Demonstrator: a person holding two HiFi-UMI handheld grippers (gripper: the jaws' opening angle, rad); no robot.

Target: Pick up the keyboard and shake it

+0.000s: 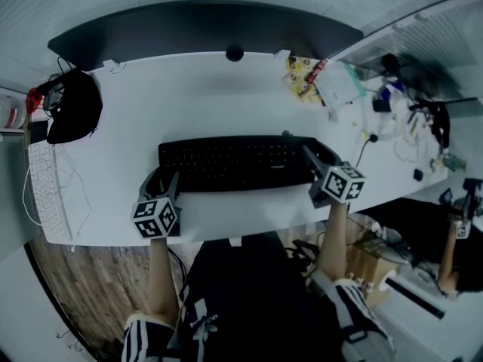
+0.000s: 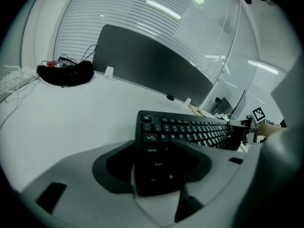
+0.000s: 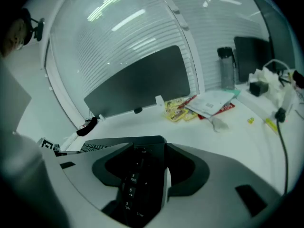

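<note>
**Both ends of keyboard (image 1: 238,163) clamped**

Head view: black, lying crosswise over the white tabletop (image 1: 196,96), close to its front edge, with bare room behind.

Left gripper view: left gripper (image 2: 156,167) jaws clenched on the Shift and Ctrl end.

Right gripper view: right gripper (image 3: 149,175) jaws grasping the number-pad end, Enter legible.

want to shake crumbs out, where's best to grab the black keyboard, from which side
Its two short ends, one from each side: the black keyboard lies long and flat across the desk, so end holds balance it. The left hand-held gripper and right hand-held gripper clamp there.
</note>
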